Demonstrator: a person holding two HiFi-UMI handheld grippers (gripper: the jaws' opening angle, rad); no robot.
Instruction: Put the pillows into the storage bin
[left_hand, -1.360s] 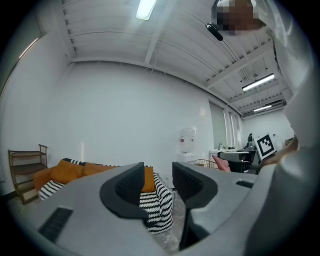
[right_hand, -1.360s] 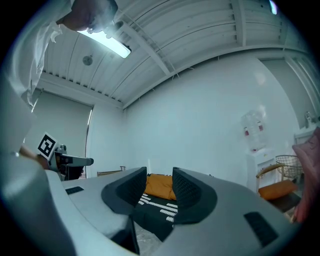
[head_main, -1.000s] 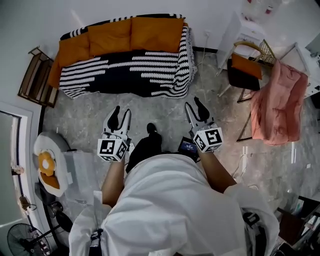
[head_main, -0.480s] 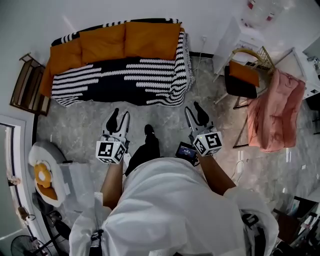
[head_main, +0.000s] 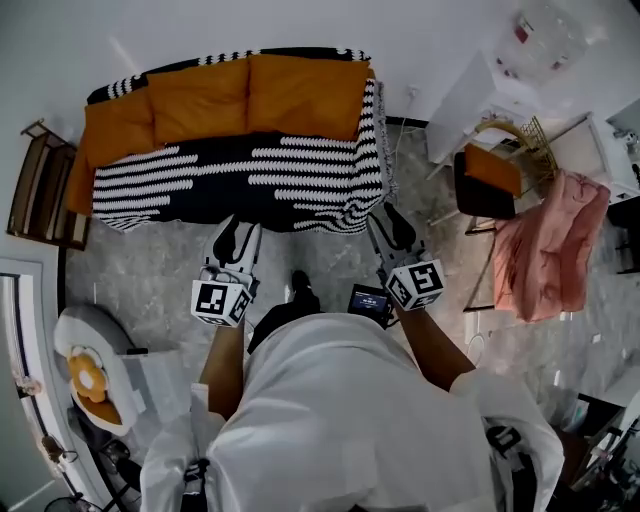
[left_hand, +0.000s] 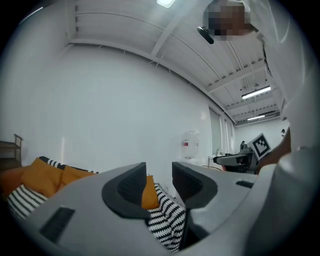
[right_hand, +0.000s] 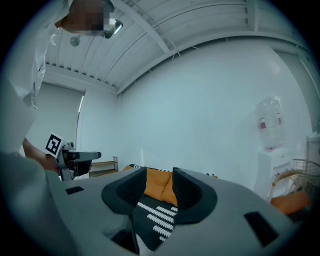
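The pillows (head_main: 300, 92), three orange ones, are lying in a row along the back edge of the sofa (head_main: 250, 180). They are leaning on its backrest from the left end to the right corner, on top of a black-and-white striped cover. None is in a bin yet, so the task is only starting.

You are facing the sofa's front edge and holding both grippers level, side by side and pointing at it, probably to take a pillow with both tools. The left gripper (head_main: 237, 235) and the right gripper (head_main: 390, 222) are each standing about half open. Nothing is between the jaws of either one, and neither is touching the sofa.

The head view is giving you the whole row and how both tools stand against the front edge. The left gripper view (left_hand: 159, 182) is instead framing only the right end of the striped cover, with a sliver of orange showing in its gap. The right gripper view (right_hand: 160, 175) is looking through its gap straight at the pillows, and it is also showing the water dispenser (right_hand: 270, 122) by the wall.

I cannot pick out the storage bin for certain in any view. A pale box (head_main: 150, 370) by your left side may be it.
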